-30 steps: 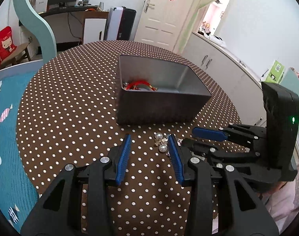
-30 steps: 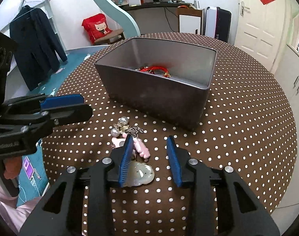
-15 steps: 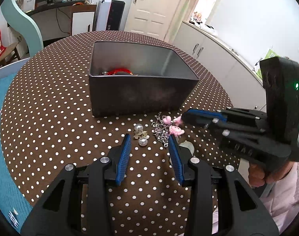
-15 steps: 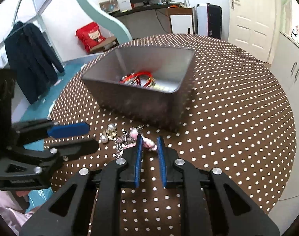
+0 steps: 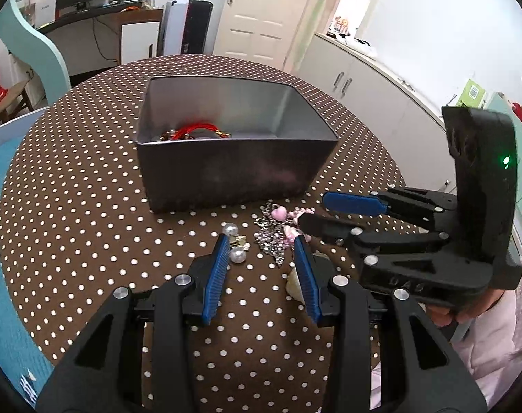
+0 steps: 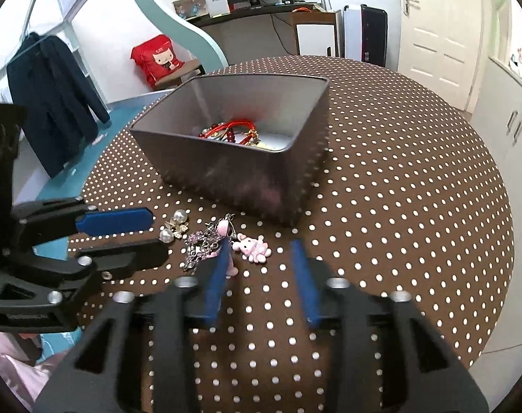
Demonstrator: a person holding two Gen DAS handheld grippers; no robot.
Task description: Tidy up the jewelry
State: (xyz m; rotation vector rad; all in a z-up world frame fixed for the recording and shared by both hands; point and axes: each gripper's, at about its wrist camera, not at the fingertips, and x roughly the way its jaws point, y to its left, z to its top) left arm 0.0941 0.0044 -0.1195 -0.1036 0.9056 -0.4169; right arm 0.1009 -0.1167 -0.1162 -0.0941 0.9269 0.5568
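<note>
A grey metal box (image 5: 233, 175) (image 6: 247, 186) stands on the dotted round table and holds a red cord bracelet (image 5: 195, 130) (image 6: 233, 129). In front of it lie pearl earrings (image 5: 235, 244) (image 6: 173, 225), a silver chain tangle (image 5: 271, 237) (image 6: 200, 244) and pink charms (image 5: 281, 213) (image 6: 254, 246). My left gripper (image 5: 262, 244) is open and empty, just short of the pearls and chain. My right gripper (image 6: 261, 251) is open and empty, with the pink charms between its fingertips. It shows from the side in the left wrist view (image 5: 326, 211).
The brown polka-dot table (image 6: 415, 206) drops off at its round edge. A pale flat pendant (image 5: 295, 284) lies partly hidden by my left gripper's right finger. A person's hand (image 5: 467, 309) holds the right gripper. White cabinets (image 5: 371, 103) stand to the right.
My right gripper was shut around the pink charm half a second ago and is now open, with the charms lying on the table. Both cameras have shifted slightly.
</note>
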